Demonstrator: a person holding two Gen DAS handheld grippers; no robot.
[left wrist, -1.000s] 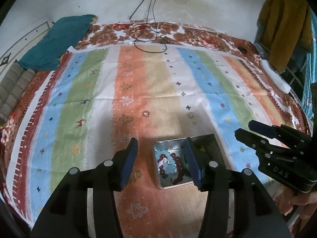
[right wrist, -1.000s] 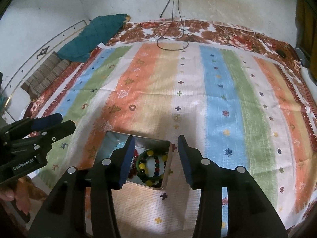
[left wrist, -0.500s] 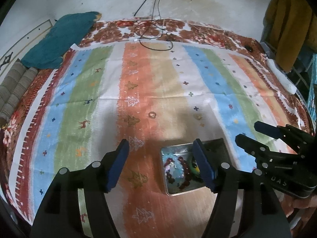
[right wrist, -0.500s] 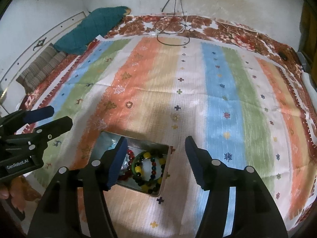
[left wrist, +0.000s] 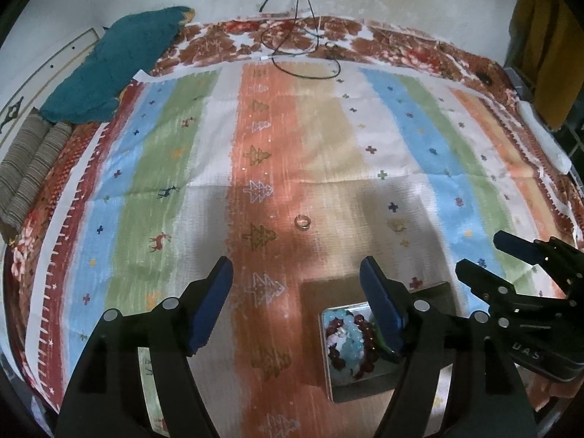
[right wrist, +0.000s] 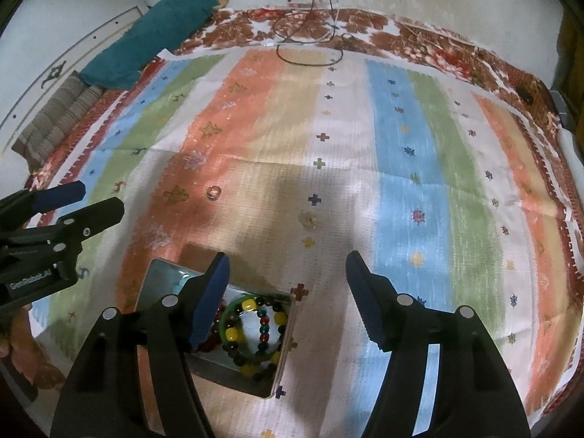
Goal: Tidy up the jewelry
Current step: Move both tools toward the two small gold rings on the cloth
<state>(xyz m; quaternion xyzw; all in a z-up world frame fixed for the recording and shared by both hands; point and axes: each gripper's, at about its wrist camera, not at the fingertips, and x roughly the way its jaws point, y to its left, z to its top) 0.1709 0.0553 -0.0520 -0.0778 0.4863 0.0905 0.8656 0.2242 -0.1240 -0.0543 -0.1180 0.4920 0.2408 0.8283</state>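
Note:
A small metal tin [left wrist: 339, 388] [right wrist: 160, 273] lies on a striped cloth and holds several bead bracelets [left wrist: 346, 343] [right wrist: 255, 328]. A small silver ring [left wrist: 302, 222] [right wrist: 213, 192] lies loose on the orange stripe beyond the tin. A pale gold trinket [left wrist: 397, 225] [right wrist: 310, 219] lies to the ring's right. My left gripper [left wrist: 297, 299] hangs above the cloth short of the ring, its jaws opening with nothing between them. My right gripper [right wrist: 288, 292] hovers short of the gold trinket, jaws opening too, nothing in them. Each gripper shows in the other's view [left wrist: 511, 255] [right wrist: 62, 204].
The striped cloth [left wrist: 164, 168] covers a floral bedspread [right wrist: 419, 33]. A teal cloth [left wrist: 116, 62] and a striped bolster [left wrist: 29, 160] lie at the far left. A black cable [left wrist: 303, 47] loops at the far edge by the wall. A mustard garment [left wrist: 547, 54] hangs right.
Both grippers have opened wider and moved forward over the cloth. The tin has slid toward the near edge of both views and the ring and trinket look closer.

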